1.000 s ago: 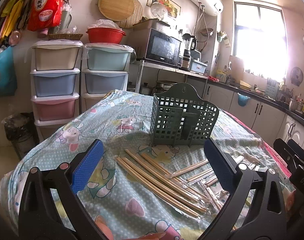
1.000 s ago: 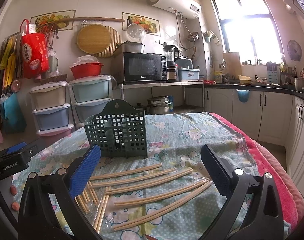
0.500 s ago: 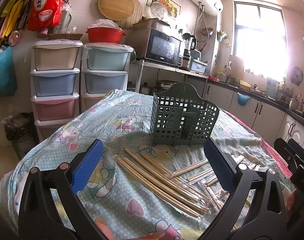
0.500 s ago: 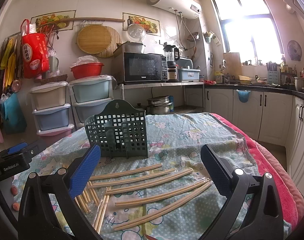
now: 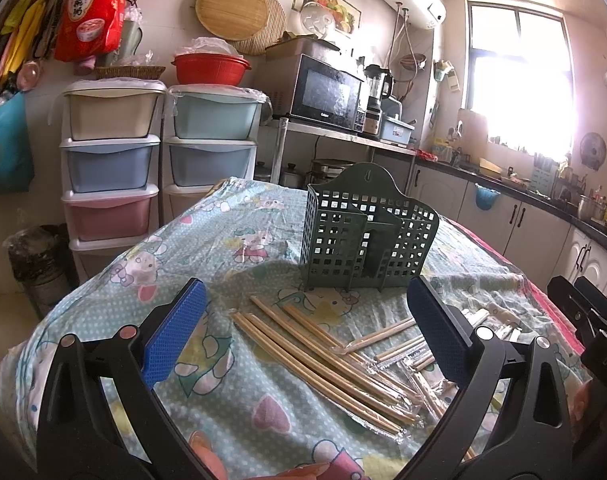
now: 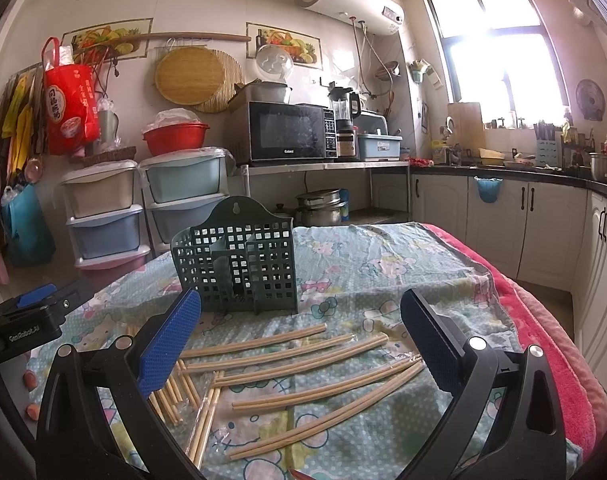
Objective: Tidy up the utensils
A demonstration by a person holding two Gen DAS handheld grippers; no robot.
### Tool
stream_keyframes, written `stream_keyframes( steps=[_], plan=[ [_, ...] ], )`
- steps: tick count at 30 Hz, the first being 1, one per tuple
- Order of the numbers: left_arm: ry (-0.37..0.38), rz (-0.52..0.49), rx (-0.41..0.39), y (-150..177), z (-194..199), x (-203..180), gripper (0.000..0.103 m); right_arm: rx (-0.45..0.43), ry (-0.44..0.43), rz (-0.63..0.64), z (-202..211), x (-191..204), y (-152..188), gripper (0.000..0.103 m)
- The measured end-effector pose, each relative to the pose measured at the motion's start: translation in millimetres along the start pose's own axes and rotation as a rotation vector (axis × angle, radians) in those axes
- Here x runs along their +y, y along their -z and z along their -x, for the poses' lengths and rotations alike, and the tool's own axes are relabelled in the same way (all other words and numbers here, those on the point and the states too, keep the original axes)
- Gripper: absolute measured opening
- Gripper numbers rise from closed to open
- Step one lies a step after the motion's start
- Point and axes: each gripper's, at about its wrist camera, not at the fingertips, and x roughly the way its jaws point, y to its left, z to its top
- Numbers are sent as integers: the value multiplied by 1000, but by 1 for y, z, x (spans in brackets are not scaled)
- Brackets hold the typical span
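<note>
A dark green perforated utensil holder [image 5: 367, 236] [image 6: 239, 268] stands upright on the cartoon-print tablecloth [image 5: 207, 240] [image 6: 383, 264]. Several wooden chopsticks [image 5: 319, 344] [image 6: 299, 364], some in clear wrappers, lie spread in front of it. My left gripper [image 5: 307, 332] hovers open above the near ends of the chopsticks, with nothing between its blue pads [image 5: 175, 332]. My right gripper [image 6: 303, 340] is open too, over the long chopsticks, holding nothing. Each gripper shows at the edge of the other's view: the right [image 5: 591, 320], the left [image 6: 27, 320].
Pastel plastic drawer towers [image 5: 111, 168] [image 6: 103, 208] stand behind the table on the left. A microwave [image 6: 291, 132] sits on a metal shelf, with white cabinets [image 6: 523, 220] and a counter along the right. A red blanket [image 6: 543, 320] edges the table's right side.
</note>
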Motion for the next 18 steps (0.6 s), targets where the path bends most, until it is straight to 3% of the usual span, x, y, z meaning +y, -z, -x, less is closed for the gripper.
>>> stream_keyframes(
  steps=[9,18],
  plan=[
    [-29,36,32,2,-7,16,93,86,-50,4,-16,1,-3,97],
    [-35,69,115,-3,-21,37,93,202,-103,10,-45,-1,-14,97]
  ],
)
